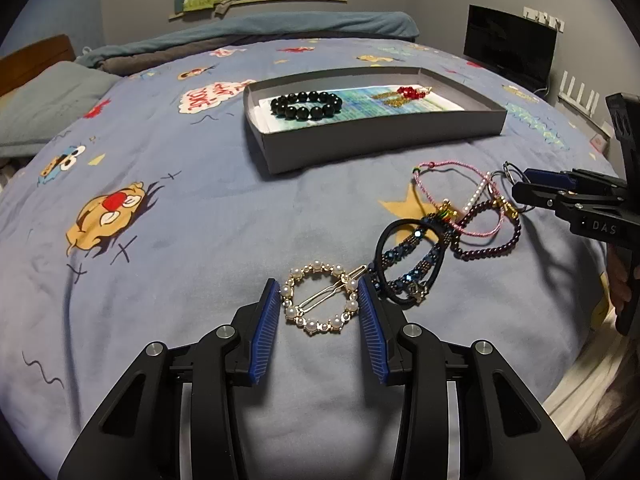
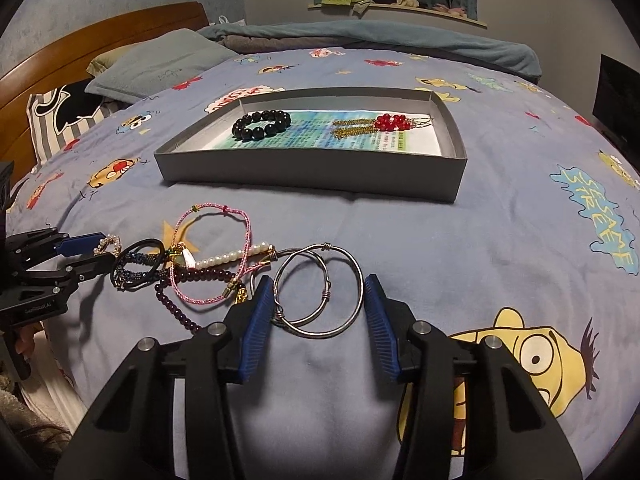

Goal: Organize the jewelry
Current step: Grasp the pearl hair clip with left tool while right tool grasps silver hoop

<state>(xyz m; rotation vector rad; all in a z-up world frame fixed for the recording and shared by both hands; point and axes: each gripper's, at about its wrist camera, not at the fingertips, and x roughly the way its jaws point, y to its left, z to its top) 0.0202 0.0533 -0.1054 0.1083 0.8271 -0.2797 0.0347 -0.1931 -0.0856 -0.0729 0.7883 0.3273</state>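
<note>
A round gold hair clip set with pearls [image 1: 290, 312] lies on the blue bedspread, and my left gripper [image 1: 319, 292] is shut on it, one blue pad against each side. My right gripper [image 2: 317, 280] is shut on two linked silver bangles [image 2: 326, 294], whose outer edges meet both pads. Between the two grippers lies a tangle of a pink cord bracelet [image 2: 244, 220], a purple bead bracelet [image 1: 492, 240] and a black hair tie [image 1: 412, 260]. Further back, the grey box [image 2: 304, 178] holds a black bead bracelet [image 2: 262, 123] and red bead earrings [image 2: 390, 122].
Pillows [image 2: 160, 64] and a wooden headboard [image 2: 120, 28] are at the far left. A folded blanket [image 1: 280, 28] runs along the far edge of the bed. A dark screen [image 1: 510, 48] stands beyond the bed's right side. A hand [image 2: 24, 336] grips the left tool.
</note>
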